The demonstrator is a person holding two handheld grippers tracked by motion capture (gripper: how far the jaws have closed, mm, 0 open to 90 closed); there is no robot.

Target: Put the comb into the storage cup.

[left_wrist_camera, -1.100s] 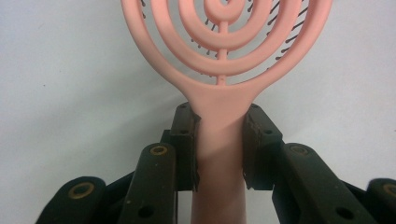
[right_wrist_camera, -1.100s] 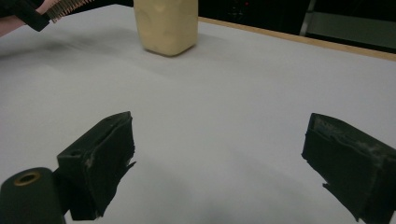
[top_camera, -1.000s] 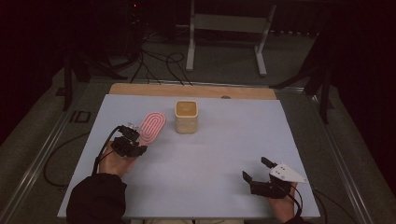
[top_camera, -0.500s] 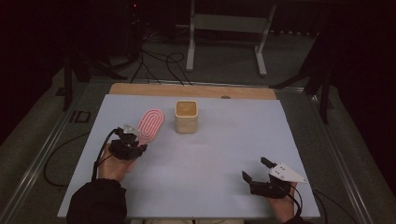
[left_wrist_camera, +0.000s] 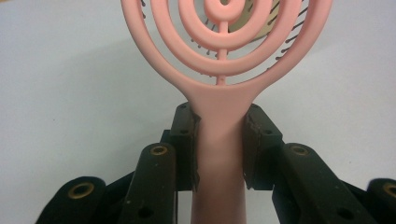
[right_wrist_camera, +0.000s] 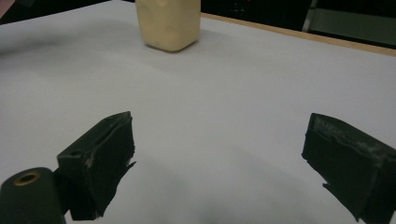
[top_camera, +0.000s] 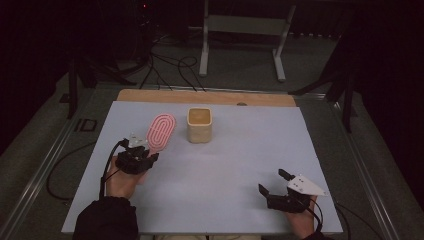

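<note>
A pink hairbrush with a ringed oval head sits at the left of the white table, beside a cream square cup. My left gripper is shut on the brush's handle; in the left gripper view both black pads press the pink handle just below the head, and dark bristles show through the rings. My right gripper rests near the front right edge, jaws wide apart with nothing between them. The cream cup stands farther off in the right gripper view.
A wooden strip runs along the table's far edge. Cables and a metal stand lie on the floor beyond. Bare white tabletop spreads between the two grippers.
My left gripper has drawn back toward the person with the brush in it, and the brush head has shifted slightly nearer. The right gripper has stayed in place.
</note>
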